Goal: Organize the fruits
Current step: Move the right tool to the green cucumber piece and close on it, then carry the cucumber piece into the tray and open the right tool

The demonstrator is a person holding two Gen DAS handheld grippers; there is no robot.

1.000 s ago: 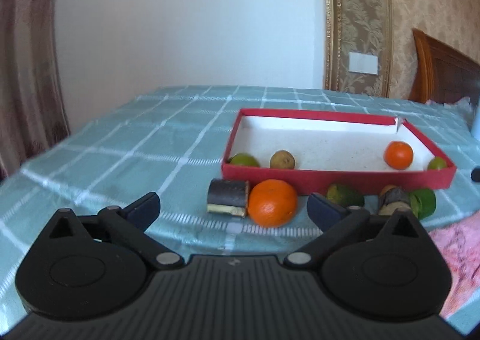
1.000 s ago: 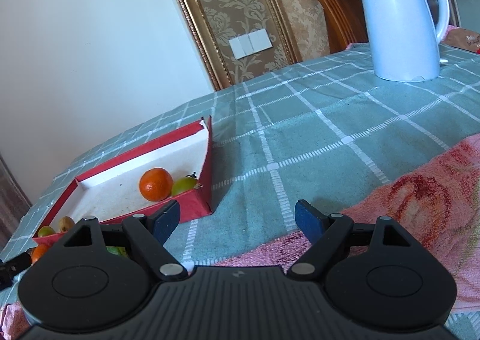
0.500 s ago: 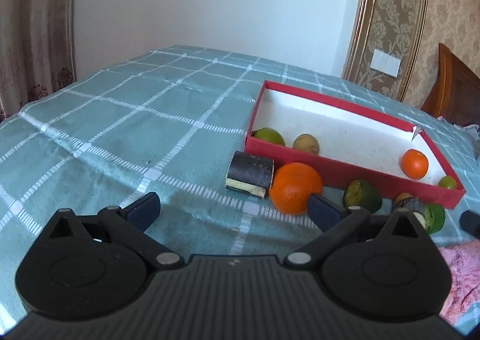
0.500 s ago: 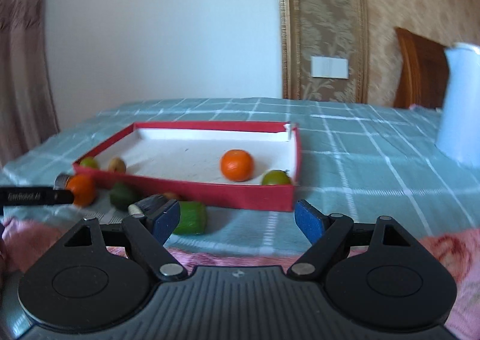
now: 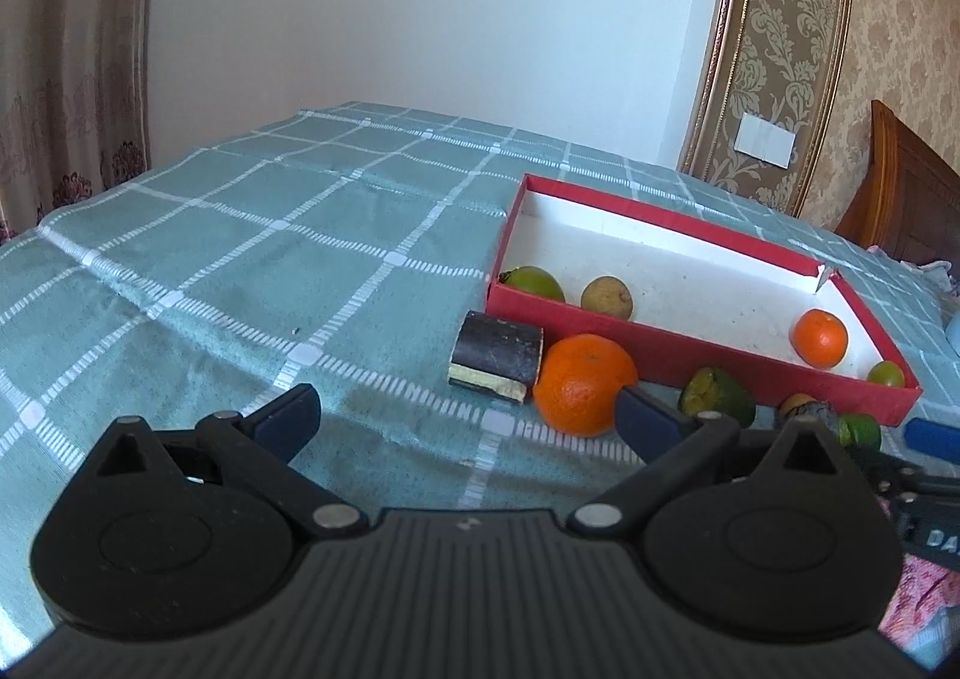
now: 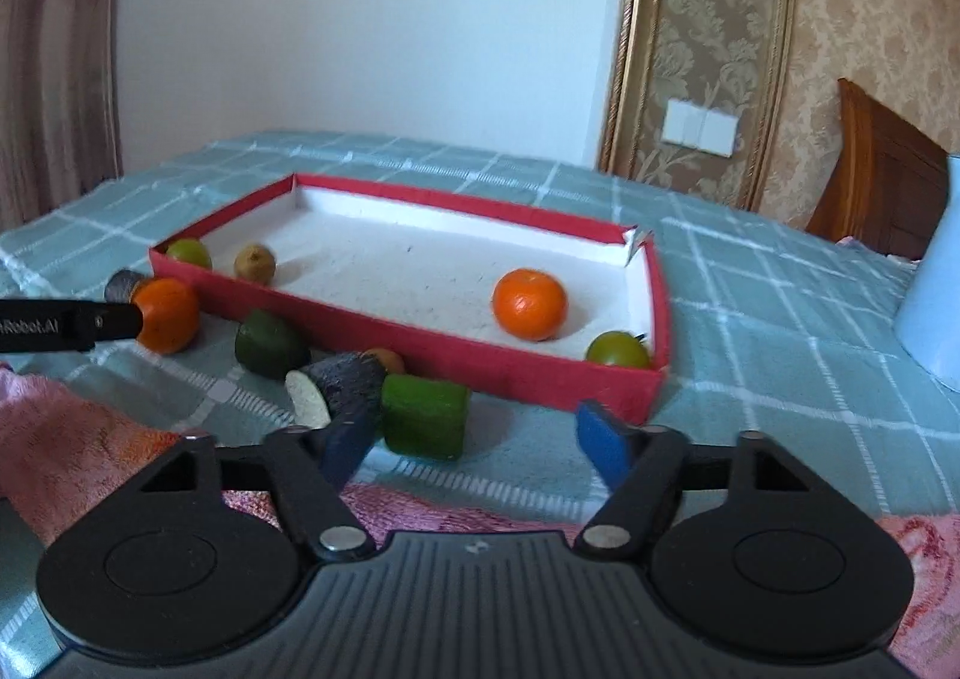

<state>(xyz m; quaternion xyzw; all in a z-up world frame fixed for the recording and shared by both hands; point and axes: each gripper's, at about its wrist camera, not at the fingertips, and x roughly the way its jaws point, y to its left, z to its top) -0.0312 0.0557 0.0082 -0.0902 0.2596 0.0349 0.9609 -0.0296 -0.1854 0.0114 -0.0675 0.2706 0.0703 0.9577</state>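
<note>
Writing: white letters reading "Robot.AI", with the start cut off, run along a black bar at the left edge of the right wrist view; this bar is part of the left gripper (image 6: pixel 129 319), its tip just beside the large orange (image 6: pixel 165 314). In the left wrist view, "DA" shows on a black part at the right edge.
Left gripper (image 5: pixel 465 418): jaws spread wide with nothing between them, hovering over the tablecloth (image 5: pixel 240 259); its right fingertip overlaps the large orange (image 5: pixel 583 384) in the view.
Right gripper (image 6: pixel 474 442): jaws wide apart and empty, above a pink towel (image 6: pixel 84 439); the green cut piece (image 6: pixel 425 416) lies just past the left fingertip.
Tray (image 6: pixel 420 346): shallow rectangular cardboard box, red outside, white and speckled inside, one far corner torn.
Fruits in tray: small orange (image 6: pixel 529 303) and a green fruit (image 6: pixel 617 350) at the right end; a green fruit (image 6: pixel 188 253) and a brownish round fruit (image 6: pixel 254 263) at the left end.
Fruits outside tray: along the near wall lie the large orange, a dark cylinder with a pale cut face (image 5: pixel 497 355), a dark green fruit (image 6: pixel 267 343), a dark-skinned piece with a white cut end (image 6: pixel 336 385), and the green cut piece.
Surroundings: teal cloth with a white grid; pale blue kettle (image 6: pixel 933 307) at the far right; patterned wallpaper, wall switch (image 6: pixel 701 126), wooden headboard (image 6: pixel 882 163), curtain (image 5: pixel 66 49).
</note>
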